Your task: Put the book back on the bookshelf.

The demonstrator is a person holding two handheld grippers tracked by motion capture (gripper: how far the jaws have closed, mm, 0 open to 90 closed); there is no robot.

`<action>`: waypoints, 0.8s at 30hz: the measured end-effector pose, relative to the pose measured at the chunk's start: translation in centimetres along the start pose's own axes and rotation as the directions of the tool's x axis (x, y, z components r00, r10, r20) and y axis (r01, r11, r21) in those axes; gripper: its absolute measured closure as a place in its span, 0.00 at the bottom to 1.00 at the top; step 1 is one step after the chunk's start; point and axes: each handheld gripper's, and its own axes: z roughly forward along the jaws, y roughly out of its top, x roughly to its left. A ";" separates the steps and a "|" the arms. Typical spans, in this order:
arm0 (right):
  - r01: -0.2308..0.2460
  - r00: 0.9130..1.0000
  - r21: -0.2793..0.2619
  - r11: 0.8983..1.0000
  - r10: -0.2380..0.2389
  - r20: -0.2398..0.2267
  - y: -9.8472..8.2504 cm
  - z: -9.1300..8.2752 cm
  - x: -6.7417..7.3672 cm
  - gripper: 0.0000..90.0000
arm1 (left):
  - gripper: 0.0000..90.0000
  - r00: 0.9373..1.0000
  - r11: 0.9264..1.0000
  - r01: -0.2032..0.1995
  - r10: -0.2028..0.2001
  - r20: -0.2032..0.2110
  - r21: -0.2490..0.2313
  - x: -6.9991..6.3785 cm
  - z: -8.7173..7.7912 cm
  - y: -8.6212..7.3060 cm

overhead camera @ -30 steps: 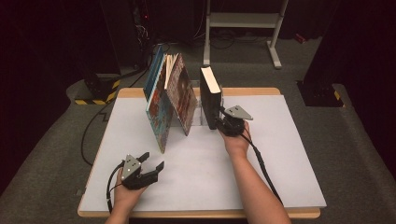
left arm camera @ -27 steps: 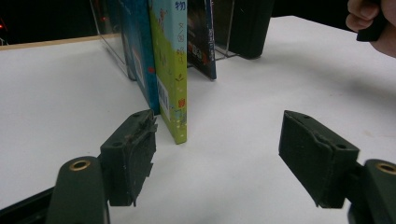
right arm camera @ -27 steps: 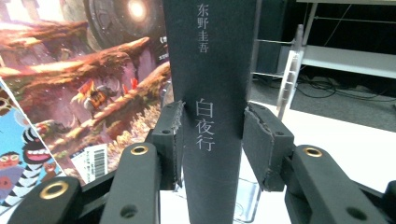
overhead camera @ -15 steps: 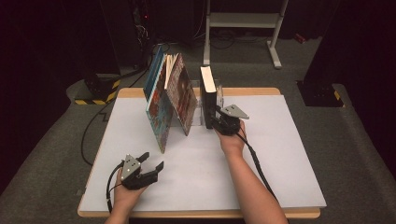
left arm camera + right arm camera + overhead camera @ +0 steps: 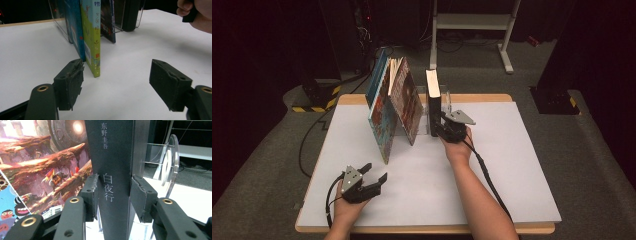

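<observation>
The upright thick black hardcover book (image 5: 113, 170) at twelve o'clock on the white table (image 5: 512, 165) is clamped by the right tongs (image 5: 113, 195); the left tongs (image 5: 116, 82) are held apart, empty.

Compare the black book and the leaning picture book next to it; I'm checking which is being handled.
The black book stands upright; the picture book leans. The right gripper clamps the black book's spine; nothing grips the picture book. The black book is plain dark; the picture book is colourful. Both stand on the white table.

Count: four books (image 5: 398, 107) standing on table (image 5: 512, 165); one clear rack (image 5: 168, 162); two grippers (image 5: 362, 181).
</observation>
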 end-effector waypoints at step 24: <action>-0.021 1.000 -0.012 1.000 0.021 0.002 0.4 0.6 0.4 0.65 | 0.31 1.000 1.000 0.000 0.000 0.001 0.005 0.0 0.0 0.0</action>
